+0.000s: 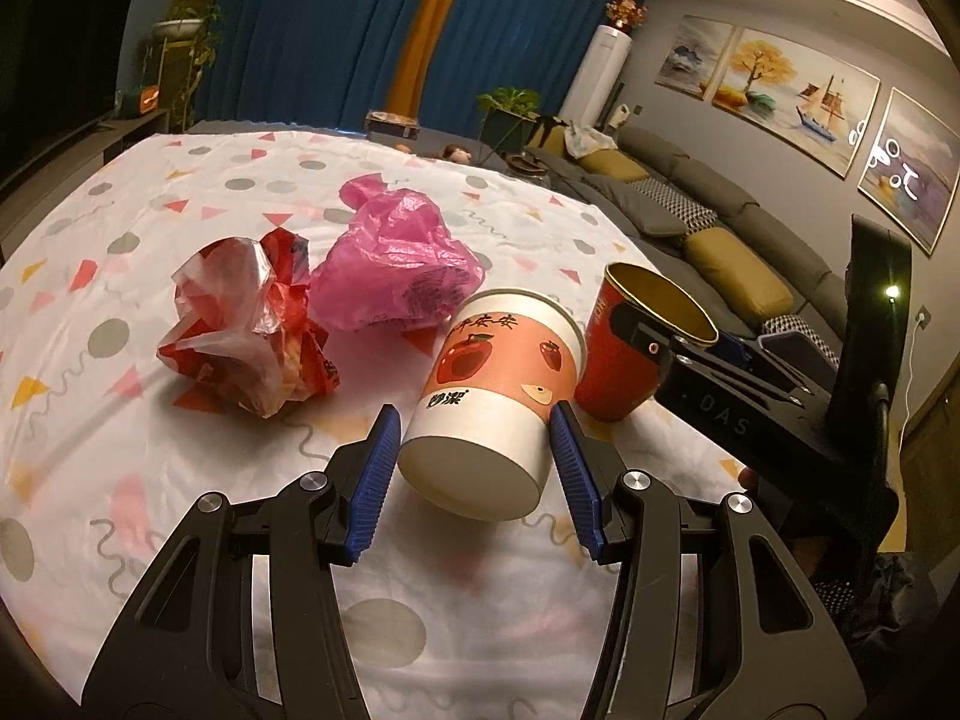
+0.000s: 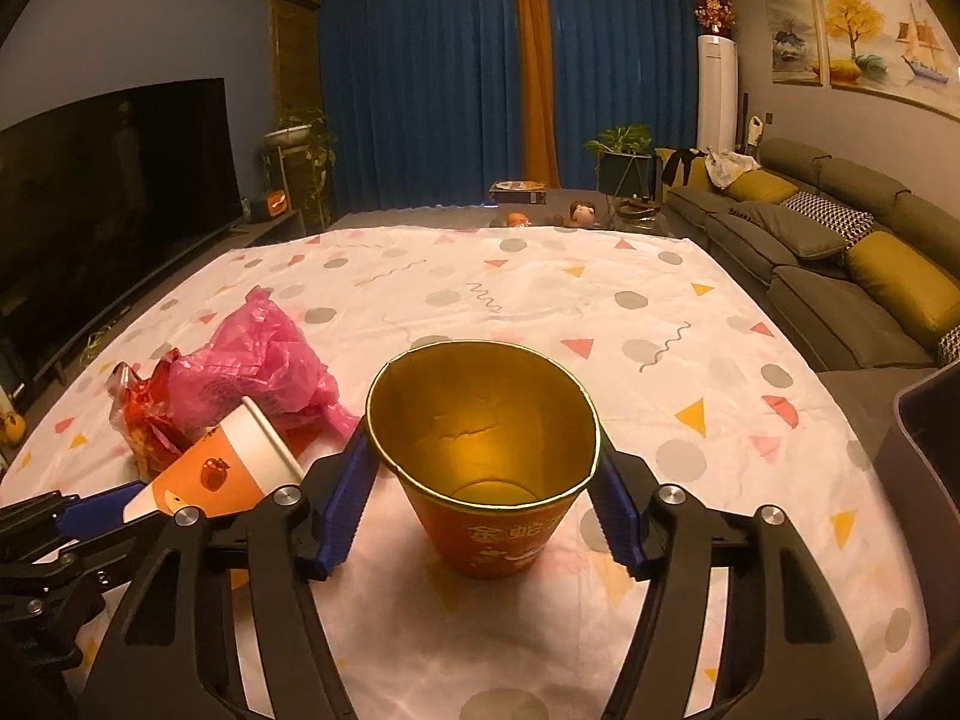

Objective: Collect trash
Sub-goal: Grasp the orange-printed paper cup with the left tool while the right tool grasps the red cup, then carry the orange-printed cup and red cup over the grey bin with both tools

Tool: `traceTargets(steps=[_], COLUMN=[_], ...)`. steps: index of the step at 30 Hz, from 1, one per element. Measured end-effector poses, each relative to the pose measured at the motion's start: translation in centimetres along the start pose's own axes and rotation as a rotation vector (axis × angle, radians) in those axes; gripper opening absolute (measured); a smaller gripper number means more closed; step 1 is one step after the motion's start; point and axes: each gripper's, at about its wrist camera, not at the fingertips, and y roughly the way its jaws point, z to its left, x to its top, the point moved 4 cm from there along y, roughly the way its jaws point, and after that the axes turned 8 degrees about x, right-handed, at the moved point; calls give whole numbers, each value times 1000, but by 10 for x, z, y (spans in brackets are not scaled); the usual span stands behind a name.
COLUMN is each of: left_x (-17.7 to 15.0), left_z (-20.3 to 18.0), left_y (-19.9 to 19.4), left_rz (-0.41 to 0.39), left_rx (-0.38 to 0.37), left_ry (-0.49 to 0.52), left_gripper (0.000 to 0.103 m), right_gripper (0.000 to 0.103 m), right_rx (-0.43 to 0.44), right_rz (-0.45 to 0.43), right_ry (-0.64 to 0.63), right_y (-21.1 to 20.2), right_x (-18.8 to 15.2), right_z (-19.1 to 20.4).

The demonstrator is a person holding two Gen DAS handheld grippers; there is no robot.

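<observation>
My left gripper [image 1: 474, 426] is shut on a white and pink paper cup with an apple print [image 1: 498, 396], held tilted with its base towards the camera; the cup also shows in the right wrist view [image 2: 222, 468]. My right gripper [image 2: 483, 456] is shut on an upright red paper cup with a gold inside [image 2: 486, 468], which stands just right of the apple cup [image 1: 636, 342]. A crumpled red and clear plastic bag [image 1: 252, 330] and a crumpled pink plastic bag [image 1: 396, 264] lie on the cloth behind and to the left.
The white tablecloth with coloured shapes [image 2: 540, 300] covers the table. A grey sofa with yellow cushions [image 2: 852, 276] runs along the right. A dark TV [image 2: 108, 198] stands on the left. A dark bin edge [image 2: 930, 420] shows at the right.
</observation>
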Motion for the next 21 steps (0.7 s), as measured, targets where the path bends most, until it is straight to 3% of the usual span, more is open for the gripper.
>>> traceTargets(steps=[6, 21], left_x=[-1, 1], left_z=[0, -36], left_y=[0, -20], left_rz=[-3, -61], left_rx=[-3, -59], left_ry=[0, 71], left_gripper=[50, 50], right_gripper=[60, 60], right_rx=[-6, -58], right_rz=[-27, -126], right_ry=[11, 17], right_y=[-15, -114], right_x=[-1, -19], right_z=[-3, -26])
